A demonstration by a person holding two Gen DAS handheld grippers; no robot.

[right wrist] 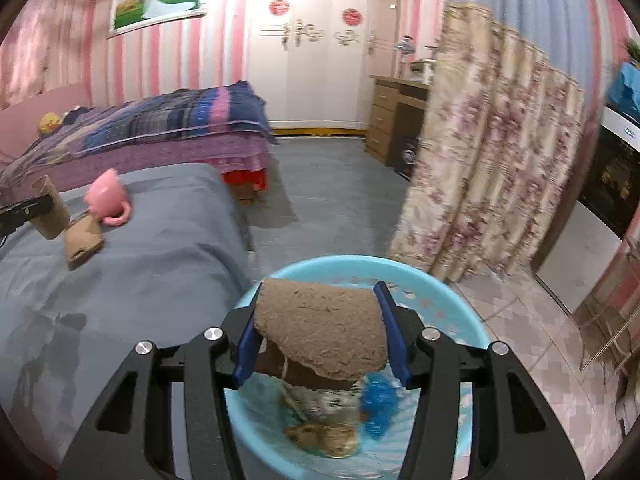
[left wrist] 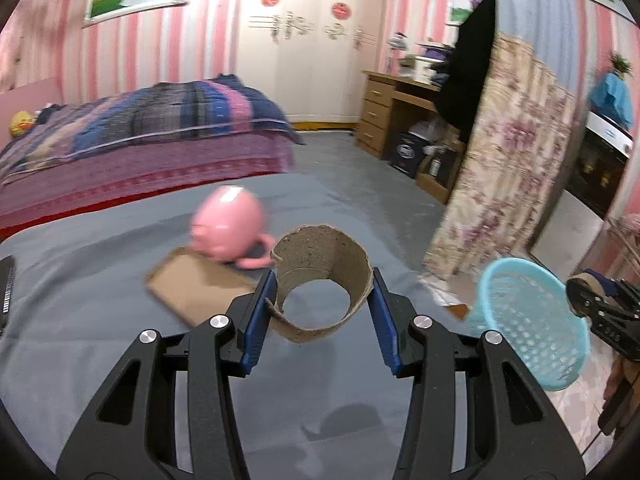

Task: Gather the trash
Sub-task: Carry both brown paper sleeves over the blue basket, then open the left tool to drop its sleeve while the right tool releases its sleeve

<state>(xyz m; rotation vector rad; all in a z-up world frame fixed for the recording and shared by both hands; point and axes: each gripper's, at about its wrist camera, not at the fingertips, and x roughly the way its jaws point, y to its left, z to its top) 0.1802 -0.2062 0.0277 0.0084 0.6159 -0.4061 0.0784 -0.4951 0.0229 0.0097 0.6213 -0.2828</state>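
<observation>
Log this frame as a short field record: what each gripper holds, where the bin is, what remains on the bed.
left gripper: shut on cardboard tube, held above grey bedspread
right gripper: shut on cardboard piece, over blue basket
basket contents: some trash already inside, blurred
left on bed: flat cardboard, pink mug
bin position: beside bed, over tiled floor

Rough matt cardboard tube (left wrist: pixel 322 280), perforated plastic basket (left wrist: pixel 528 320), seemingly glossy pink mug (left wrist: pixel 228 228).
</observation>
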